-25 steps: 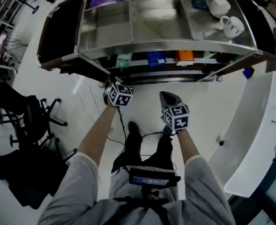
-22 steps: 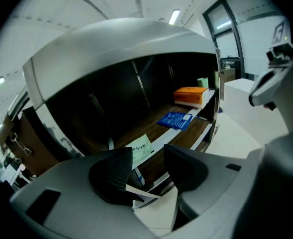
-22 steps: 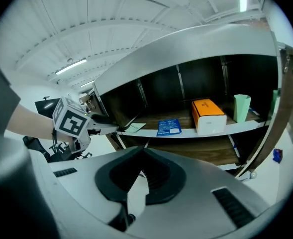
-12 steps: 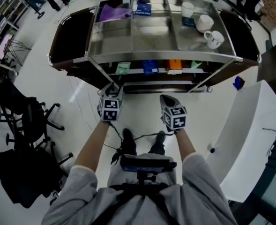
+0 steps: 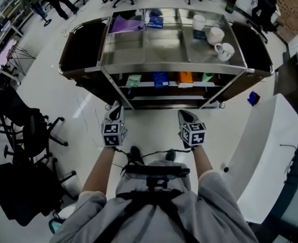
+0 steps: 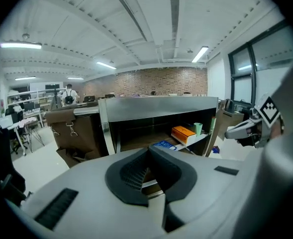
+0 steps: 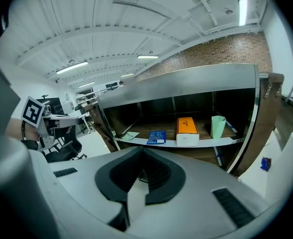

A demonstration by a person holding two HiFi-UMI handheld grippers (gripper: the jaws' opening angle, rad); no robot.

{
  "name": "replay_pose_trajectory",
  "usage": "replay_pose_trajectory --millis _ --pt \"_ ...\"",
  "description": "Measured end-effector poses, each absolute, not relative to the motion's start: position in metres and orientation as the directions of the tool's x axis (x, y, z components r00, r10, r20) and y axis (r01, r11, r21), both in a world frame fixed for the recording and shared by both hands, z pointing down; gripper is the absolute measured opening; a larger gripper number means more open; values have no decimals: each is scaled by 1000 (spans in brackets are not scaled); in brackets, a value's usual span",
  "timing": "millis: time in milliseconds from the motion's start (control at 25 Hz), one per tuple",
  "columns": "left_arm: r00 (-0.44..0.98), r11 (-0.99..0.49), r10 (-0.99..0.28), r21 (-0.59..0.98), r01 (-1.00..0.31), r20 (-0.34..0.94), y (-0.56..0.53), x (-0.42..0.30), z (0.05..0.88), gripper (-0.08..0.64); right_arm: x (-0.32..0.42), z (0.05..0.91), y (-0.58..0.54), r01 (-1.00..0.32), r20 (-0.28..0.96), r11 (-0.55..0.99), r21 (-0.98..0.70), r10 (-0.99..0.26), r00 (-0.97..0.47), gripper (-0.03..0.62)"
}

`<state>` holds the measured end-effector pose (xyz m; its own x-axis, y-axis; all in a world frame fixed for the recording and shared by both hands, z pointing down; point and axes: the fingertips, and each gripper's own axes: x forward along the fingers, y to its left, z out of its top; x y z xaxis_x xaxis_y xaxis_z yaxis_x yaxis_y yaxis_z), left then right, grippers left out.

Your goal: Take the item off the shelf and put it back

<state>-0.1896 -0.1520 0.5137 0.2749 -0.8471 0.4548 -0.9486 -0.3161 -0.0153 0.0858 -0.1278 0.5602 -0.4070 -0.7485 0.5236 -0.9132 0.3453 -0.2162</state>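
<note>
- Since a second ago both grippers have drawn back from the shelf cart (image 5: pixel 174 66). The left gripper (image 5: pixel 117 107) was up at the cart's front edge by the pale green packet (image 5: pixel 133 80). It now hangs over the white floor (image 5: pixel 151 125), and the cart sits farther from us.
- Nearest us, our grey sleeves (image 5: pixel 88 211) reach out toward 11 and 1 o'clock, one gripper at the end of each arm.
- At 11 o'clock, the left gripper's jaws have just been closing. They now stand together with nothing between them.
- At 1 o'clock, the right gripper (image 5: pixel 183 113) has its jaws together too and carries nothing. It is level with the left one and well apart from it.
- At 9 o'clock, a black office chair (image 5: pixel 30 130) stands on the floor. At 3 o'clock, a white counter (image 5: pixel 270 151) runs alongside us.
- At 12 o'clock, the cart's middle shelf (image 5: pixel 171 85) holds four things in a row. From left to right they are the pale green packet, a blue box (image 5: pixel 160 79), an orange box (image 5: pixel 185 77) and a green cup (image 5: pixel 207 77).
- We cannot tell which of the four is the task's item. All of them rest on the shelf, clear of both grippers.
- Farthest, the cart's steel top carries a purple sheet (image 5: pixel 124 24) at 11 o'clock, a blue-and-white pack (image 5: pixel 156 20) at 12, and white mugs (image 5: pixel 215 35) at 1.
</note>
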Motion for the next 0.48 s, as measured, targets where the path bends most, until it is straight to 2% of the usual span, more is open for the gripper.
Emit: replay_pose_trajectory --millis 480 --pt "255 -247 -860 77 -966 442 -123 -214 509 8 96 541 -115 -919 485 321 -227 -782 -393 9"
